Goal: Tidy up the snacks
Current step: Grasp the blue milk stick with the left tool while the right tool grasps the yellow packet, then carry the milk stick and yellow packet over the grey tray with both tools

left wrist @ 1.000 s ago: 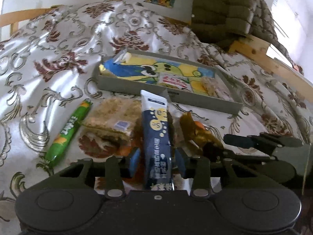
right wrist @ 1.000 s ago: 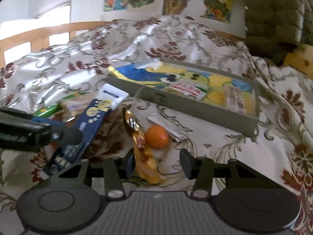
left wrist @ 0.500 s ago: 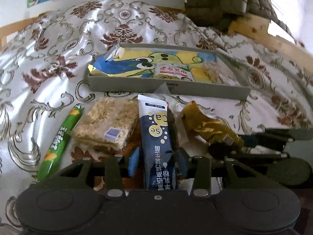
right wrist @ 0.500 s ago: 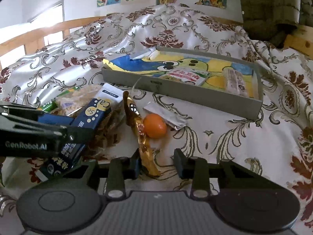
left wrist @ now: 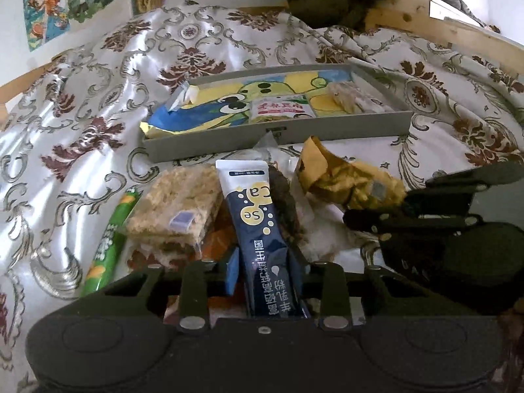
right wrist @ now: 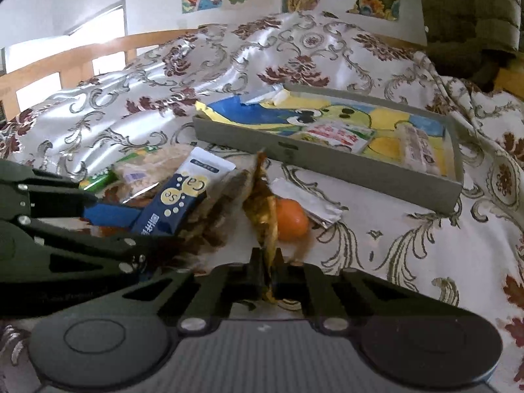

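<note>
- the sorting is looking partly done, in my judgement: the grey tray is lying ahead of both tools on the patterned bedspread, already holding a blue-and-yellow cartoon bag, a small red-and-white packet and a pale wrapped bar.
- several snacks are still lying loose on the bed between the tools and the tray's near wall, so most of the gathering is looking left to do.
- the left tool is closing its jaws around the navy sachet, a long flat pouch with yellow bubbles and white lettering, which is standing up between them and pointing toward the tray.
- the right tool is sitting with its jaws squeezed together on the gold wrapper, a crinkled foil piece rising edge-on from the tips.
- just left of the left tool's jaws are lying a clear-wrapped crumbly bar and, further left, a green tube snack.
- just right of the gold wrapper, ahead of the right tool, an orange ball is touching a flat white packet.
</note>
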### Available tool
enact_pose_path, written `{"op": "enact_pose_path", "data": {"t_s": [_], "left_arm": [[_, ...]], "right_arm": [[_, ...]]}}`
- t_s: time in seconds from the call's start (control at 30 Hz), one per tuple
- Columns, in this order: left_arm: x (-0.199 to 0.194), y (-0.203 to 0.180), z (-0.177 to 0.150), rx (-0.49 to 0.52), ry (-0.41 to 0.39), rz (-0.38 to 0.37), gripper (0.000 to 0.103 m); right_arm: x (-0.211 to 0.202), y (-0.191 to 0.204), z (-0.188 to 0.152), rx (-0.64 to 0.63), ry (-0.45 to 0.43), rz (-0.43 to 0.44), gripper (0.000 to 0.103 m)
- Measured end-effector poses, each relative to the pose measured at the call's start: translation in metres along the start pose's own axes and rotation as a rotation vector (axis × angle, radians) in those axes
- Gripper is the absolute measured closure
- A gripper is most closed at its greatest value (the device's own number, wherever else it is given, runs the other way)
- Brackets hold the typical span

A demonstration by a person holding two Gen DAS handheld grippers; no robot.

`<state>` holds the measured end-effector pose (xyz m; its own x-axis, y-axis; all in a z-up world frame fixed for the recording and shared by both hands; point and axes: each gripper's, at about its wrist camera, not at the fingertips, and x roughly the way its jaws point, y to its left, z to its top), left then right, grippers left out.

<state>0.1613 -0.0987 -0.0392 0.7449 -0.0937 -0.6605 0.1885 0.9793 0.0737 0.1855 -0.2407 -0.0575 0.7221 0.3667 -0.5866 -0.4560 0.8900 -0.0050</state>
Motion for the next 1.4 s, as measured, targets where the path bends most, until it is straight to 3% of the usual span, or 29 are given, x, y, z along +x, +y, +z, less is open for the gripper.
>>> {"op": "enact_pose_path", "data": {"t_s": [0.4, 0.93, 1.13, 1.4], "left_arm": [[-0.027, 0.014, 0.002, -0.12, -0.082, -0.021, 0.072], [-0.024, 0.02, 0.032, -0.157, -0.148, -0.038, 0.072], [-0.013, 0.015, 0.066, -0.094, -0.186, -0.059, 0.072], [0.023, 0.013, 0.138, -0.101, -0.245, -0.055, 0.072]], "right_arm": [[-0.015, 0.011, 0.005, -0.051, -0.095, -0.042, 0.099], [-0.033, 0.01, 0.01, -0.073, -0.241, -0.1, 0.102], [-0.038, 0.002, 0.014, -0.054, -0.32, -0.137, 0.102], [-0.017, -0.032, 0.038, -0.016, -0.398, -0.157, 0.102]]}}
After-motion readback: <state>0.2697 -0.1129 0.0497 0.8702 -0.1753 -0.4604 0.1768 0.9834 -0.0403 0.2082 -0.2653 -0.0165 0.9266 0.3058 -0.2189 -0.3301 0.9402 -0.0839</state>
